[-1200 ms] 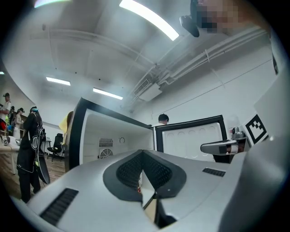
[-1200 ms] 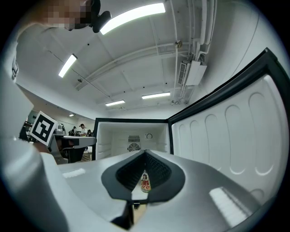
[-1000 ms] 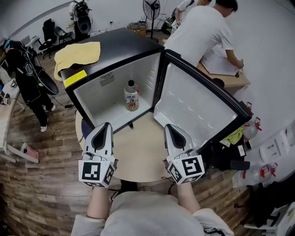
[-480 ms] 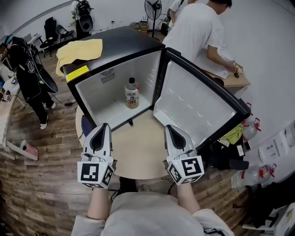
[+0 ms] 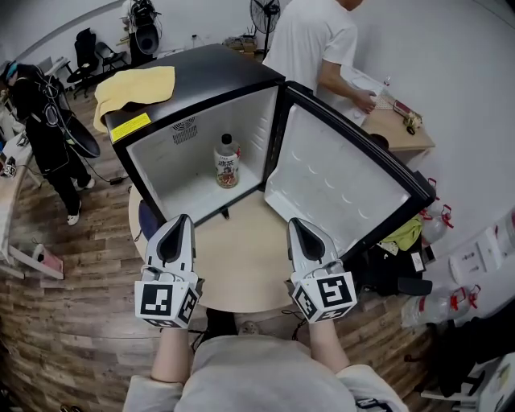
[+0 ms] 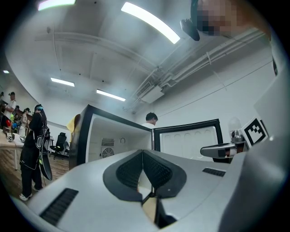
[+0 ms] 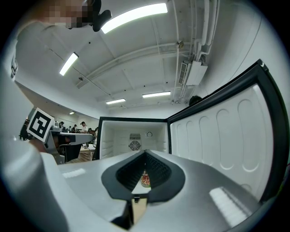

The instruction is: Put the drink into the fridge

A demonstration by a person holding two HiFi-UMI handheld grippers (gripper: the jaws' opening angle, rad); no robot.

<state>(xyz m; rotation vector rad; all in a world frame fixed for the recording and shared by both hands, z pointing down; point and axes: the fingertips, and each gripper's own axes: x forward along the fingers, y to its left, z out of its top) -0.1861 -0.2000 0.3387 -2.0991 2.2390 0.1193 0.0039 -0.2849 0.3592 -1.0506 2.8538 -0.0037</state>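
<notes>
1. Both of my grippers were empty. The left gripper (image 5: 179, 219) and the right gripper (image 5: 298, 223) each had their jaws pressed together on nothing. They hovered side by side in front of the fridge (image 5: 217, 76), short of its opening.
2. The drink (image 5: 227, 161), a bottle with a dark cap and a printed label, stood upright on the fridge's white floor. It was toward the back and somewhat nearer the hinge side, and I saw nothing else inside.
3. I judged the placing itself done, since the bottle was inside the fridge and neither gripper touched it.
4. What seemed left was the door (image 5: 338, 181), which stood swung wide to the fridge's right. Closing it would finish things off, if the task asked that much.
5. The fridge sat on a round, pale wooden table (image 5: 241, 265). Its bare top reached from the fridge's front edge toward me, under both grippers.
6. A yellow cloth (image 5: 137, 92) lay on the fridge's black top, over its far left part.
7. Wood-plank floor (image 5: 72, 322) lay all around. Behind the fridge and to its right, a person in a white shirt (image 5: 310, 40) bent over a desk (image 5: 402, 133). To the fridge's left stood a person in dark clothes (image 5: 48, 113). A standing fan (image 5: 264, 12) was behind the fridge, against the far wall.
</notes>
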